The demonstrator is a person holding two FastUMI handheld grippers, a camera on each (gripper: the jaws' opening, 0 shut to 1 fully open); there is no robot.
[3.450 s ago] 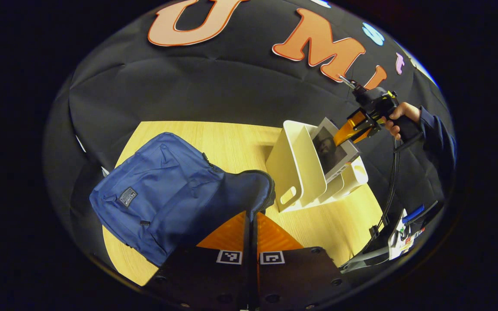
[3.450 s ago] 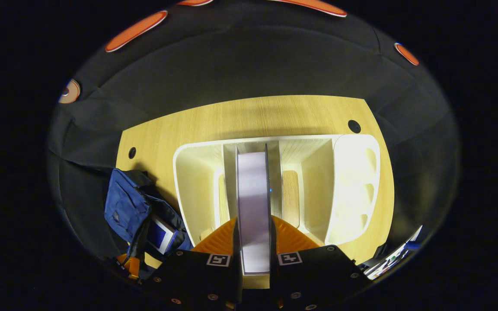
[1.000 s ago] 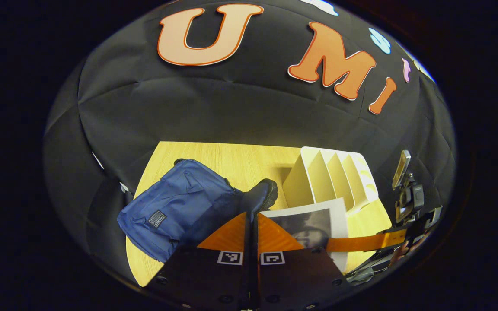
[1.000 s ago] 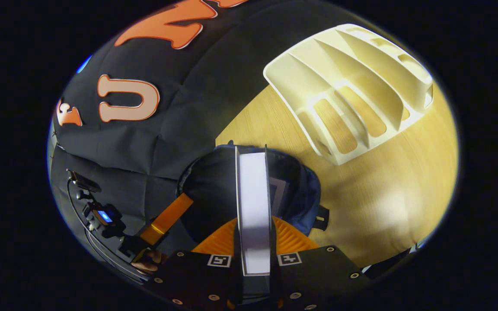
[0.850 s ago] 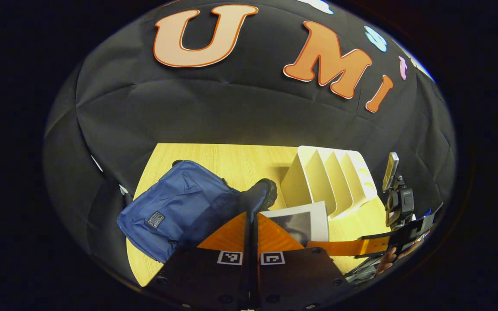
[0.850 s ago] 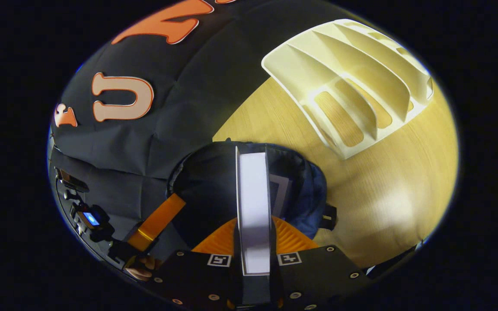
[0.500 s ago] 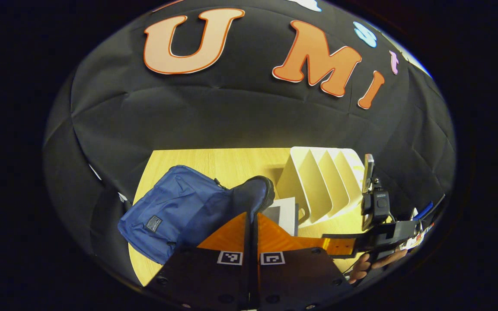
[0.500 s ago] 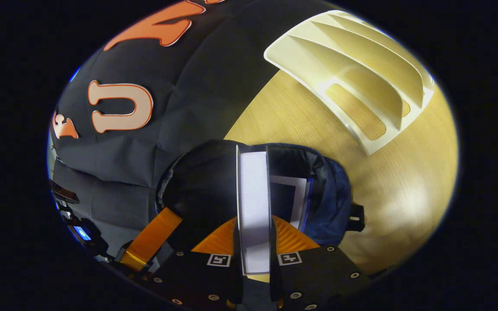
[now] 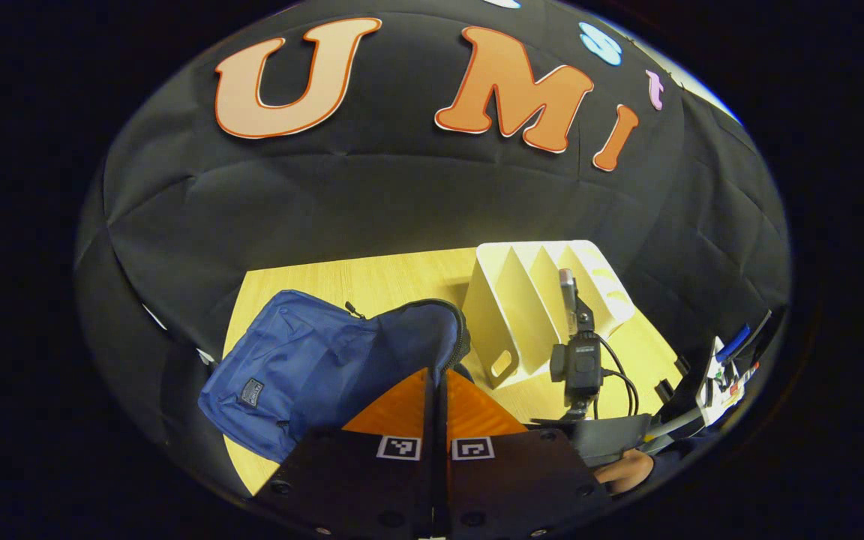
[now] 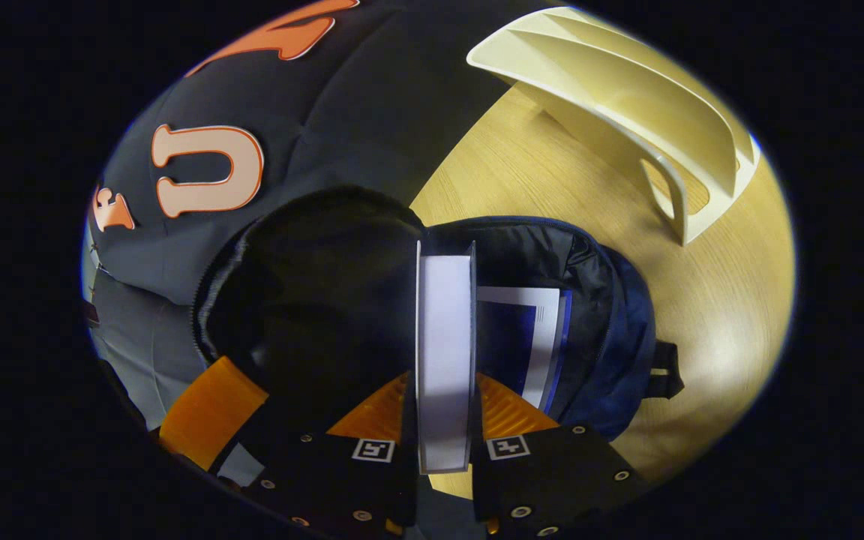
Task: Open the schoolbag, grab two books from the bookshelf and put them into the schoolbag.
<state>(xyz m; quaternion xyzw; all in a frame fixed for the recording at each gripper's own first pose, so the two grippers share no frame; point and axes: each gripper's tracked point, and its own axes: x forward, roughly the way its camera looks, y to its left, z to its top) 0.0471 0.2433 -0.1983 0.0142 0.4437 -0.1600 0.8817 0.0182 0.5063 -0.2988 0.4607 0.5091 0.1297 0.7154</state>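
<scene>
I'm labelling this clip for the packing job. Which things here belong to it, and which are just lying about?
Part of the job:
- blue schoolbag, held open
- book clamped in the right gripper over the opening
- another book already inside
- white bookshelf
- left gripper pinching the bag's flap

Just lying about:
- clutter at the table's edge

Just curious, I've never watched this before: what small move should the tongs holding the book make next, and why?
Probably lower the book a little deeper, then let go: the right tongs grip it in the open schoolbag mouth, beside another book already inside.
</scene>
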